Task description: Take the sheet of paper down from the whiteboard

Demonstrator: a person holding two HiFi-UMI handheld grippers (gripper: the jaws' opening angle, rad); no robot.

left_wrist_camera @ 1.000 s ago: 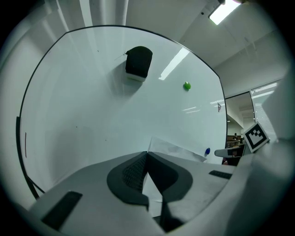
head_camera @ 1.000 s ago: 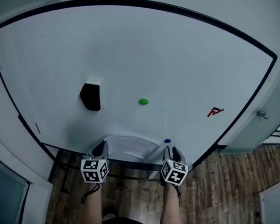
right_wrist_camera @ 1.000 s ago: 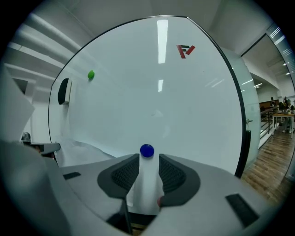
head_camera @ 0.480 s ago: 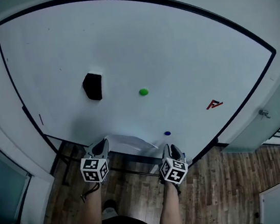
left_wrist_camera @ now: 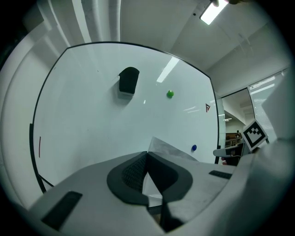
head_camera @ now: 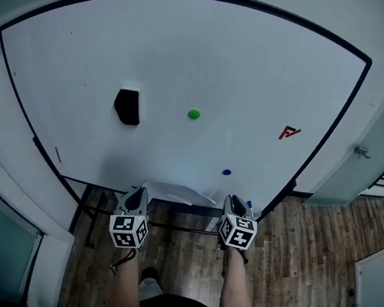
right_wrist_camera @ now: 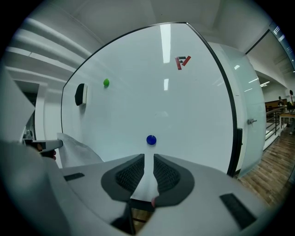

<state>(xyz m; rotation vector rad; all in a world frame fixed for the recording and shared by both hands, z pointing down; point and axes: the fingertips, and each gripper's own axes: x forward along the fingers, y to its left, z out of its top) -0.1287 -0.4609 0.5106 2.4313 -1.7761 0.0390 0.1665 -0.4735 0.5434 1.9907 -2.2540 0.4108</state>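
Observation:
The white sheet of paper (head_camera: 176, 192) hangs off the whiteboard (head_camera: 251, 70), below its bottom edge. My left gripper (head_camera: 137, 199) is shut on the sheet's left corner. In the left gripper view the paper (left_wrist_camera: 173, 151) runs out to the right of that gripper (left_wrist_camera: 147, 155). My right gripper (head_camera: 231, 206) is a little back from the board, under the blue magnet (head_camera: 227, 173). In the right gripper view its jaws (right_wrist_camera: 148, 160) are closing with only a narrow gap and nothing between them. The blue magnet (right_wrist_camera: 151, 139) is straight ahead and the paper (right_wrist_camera: 76, 150) lies to the left.
A black eraser (head_camera: 127, 106), a green magnet (head_camera: 194, 114) and a red mark (head_camera: 289, 132) are on the board. Beneath the board runs its stand bar (head_camera: 181, 225), over wooden flooring (head_camera: 312, 253). A glass partition (head_camera: 383, 151) stands on the right.
Both grippers have drawn back from the board. The paper has come away with the left gripper, and the blue magnet stays on the board, now farther from the right gripper.

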